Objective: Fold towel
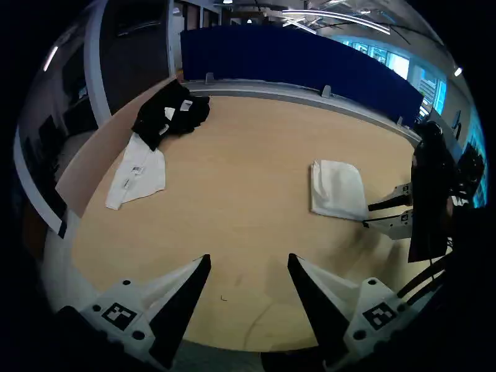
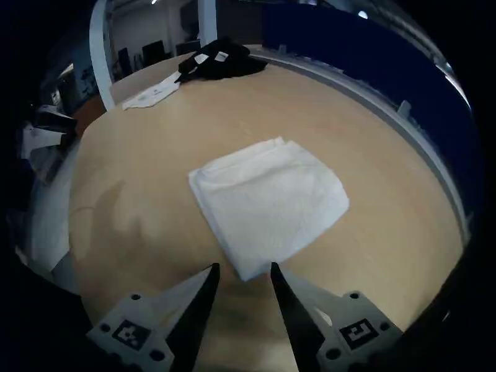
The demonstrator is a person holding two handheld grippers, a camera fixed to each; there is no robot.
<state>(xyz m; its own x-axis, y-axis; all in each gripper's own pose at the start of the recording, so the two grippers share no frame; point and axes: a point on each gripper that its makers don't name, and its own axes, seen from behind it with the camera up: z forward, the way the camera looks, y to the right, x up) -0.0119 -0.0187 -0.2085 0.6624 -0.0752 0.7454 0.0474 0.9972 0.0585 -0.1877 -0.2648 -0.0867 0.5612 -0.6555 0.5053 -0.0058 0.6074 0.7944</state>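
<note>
- Table (image 1: 248, 186): pale wood with a rounded edge; the towel lies flat on it.
- Screen (image 1: 297, 56): dark blue, standing along the table's far edge beyond the towel.
- Towel (image 2: 270, 198): white, folded into a rough square. In the right gripper view its near corner points into the gap between that gripper's fingertips. In the left gripper view the towel (image 1: 338, 189) lies ahead and to the right, well apart from the left gripper.
- Black clothes (image 1: 170, 111): a heap far from the towel, at the table's far left edge in the left gripper view.
- White cloth (image 1: 136, 173): flat, just beside the black heap, also far from the towel.
- Right gripper (image 2: 243, 276): fingers spread, at the towel's near corner; I cannot tell whether they touch it. In the left gripper view it (image 1: 367, 216) sits at the towel's right edge.
- Left gripper (image 1: 248, 273): fingers spread wide over bare wood, nothing between them.
</note>
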